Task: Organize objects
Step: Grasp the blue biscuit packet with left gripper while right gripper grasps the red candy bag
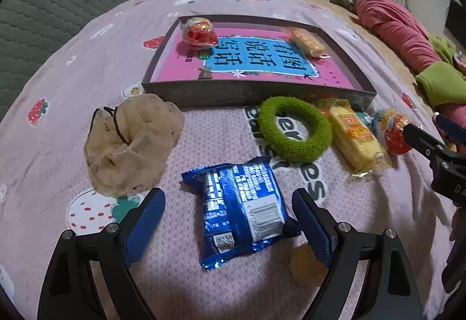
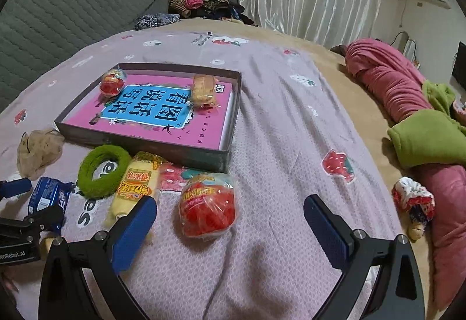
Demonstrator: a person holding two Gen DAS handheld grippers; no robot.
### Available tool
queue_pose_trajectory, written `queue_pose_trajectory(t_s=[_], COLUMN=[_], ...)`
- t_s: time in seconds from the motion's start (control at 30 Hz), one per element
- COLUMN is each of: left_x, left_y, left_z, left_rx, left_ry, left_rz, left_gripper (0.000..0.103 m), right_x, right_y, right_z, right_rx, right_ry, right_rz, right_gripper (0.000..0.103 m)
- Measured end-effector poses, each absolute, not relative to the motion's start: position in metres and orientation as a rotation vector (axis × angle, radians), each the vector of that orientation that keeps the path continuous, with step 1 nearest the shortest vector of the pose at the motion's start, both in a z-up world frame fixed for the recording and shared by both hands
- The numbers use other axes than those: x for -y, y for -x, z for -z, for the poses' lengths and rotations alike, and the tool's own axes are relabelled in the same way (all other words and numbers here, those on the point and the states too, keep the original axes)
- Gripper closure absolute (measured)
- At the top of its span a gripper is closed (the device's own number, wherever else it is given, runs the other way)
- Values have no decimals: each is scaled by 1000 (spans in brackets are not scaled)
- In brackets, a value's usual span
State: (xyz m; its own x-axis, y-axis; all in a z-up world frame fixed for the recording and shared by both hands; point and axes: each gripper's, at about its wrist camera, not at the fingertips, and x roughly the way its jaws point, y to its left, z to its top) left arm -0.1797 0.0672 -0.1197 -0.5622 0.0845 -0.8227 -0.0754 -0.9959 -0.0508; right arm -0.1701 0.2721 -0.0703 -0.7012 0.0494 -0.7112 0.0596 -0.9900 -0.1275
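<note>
Left wrist view: left gripper (image 1: pixel 228 218) is hovering with jaws spread wide around a blue snack packet (image 1: pixel 240 212), pads not touching it. The packet is lying flat on the pink bedspread (image 1: pixel 72 81), foil creased, barcode up. A green fuzzy ring (image 1: pixel 294 130) and a yellow wrapped cake (image 1: pixel 356 137) are lying beyond, before the shallow box (image 1: pixel 250 92).

Right wrist view: right gripper (image 2: pixel 230 218) is hanging spread open about a red wrapped snack (image 2: pixel 208 207), glossy and round, apart from both pads.

left wrist: close, angled down at bed (image 1: pixel 204 121) | right wrist: same | shared: box (image 1: pixel 250 92)
</note>
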Motion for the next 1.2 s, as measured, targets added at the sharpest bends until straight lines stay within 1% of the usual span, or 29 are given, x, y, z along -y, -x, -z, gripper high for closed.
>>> queue_pose_trajectory(t_s=[0.1,0.23,0.33,0.43,0.47,0.5,0.57,0.6,0.63,0.73,0.83,1.2], left_x=[-66,-64,-65,-67,-68,-69,-71,-73,-75,-79,-76,-72], left_y=[183,184,186,184,184,183,182,181,180,180,180,172], left_z=[123,128,129,130,130,130,129,128,128,128,128,115], left_rx=[20,28,24,5,1,1,-1,-3,-10,-36,-9,-3], left_ry=[1431,1442,1444,1438,1437,1432,1425,1422,1424,1425,1418,1373], left_rz=[-2696,-2692,-2694,-2709,-2706,-2703,-2698,-2692,-2686,-2688,-2680,-2694], left_gripper=[14,14,14,14,16,20,28,39,44,47,48,49], right_x=[-274,-273,-271,-268,-267,-266,-265,-266,-266,-267,-268,-262], right_y=[179,188,193,195,196,196,197,198,200,199,197,177], right_z=[77,84,87,90,91,92,94,96,99,101,98,72], right_rx=[-206,-213,-237,-252,-252,-247,-230,-214,-195,-167,-161,-171], right_ry=[-1234,-1253,-1257,-1260,-1260,-1258,-1270,-1281,-1303,-1295,-1282,-1200], right_rz=[2867,2845,2836,2827,2823,2817,2790,2771,2744,2748,2746,2752], right_gripper=[2,11,13,23,28,31,46,49,52,52,52,52])
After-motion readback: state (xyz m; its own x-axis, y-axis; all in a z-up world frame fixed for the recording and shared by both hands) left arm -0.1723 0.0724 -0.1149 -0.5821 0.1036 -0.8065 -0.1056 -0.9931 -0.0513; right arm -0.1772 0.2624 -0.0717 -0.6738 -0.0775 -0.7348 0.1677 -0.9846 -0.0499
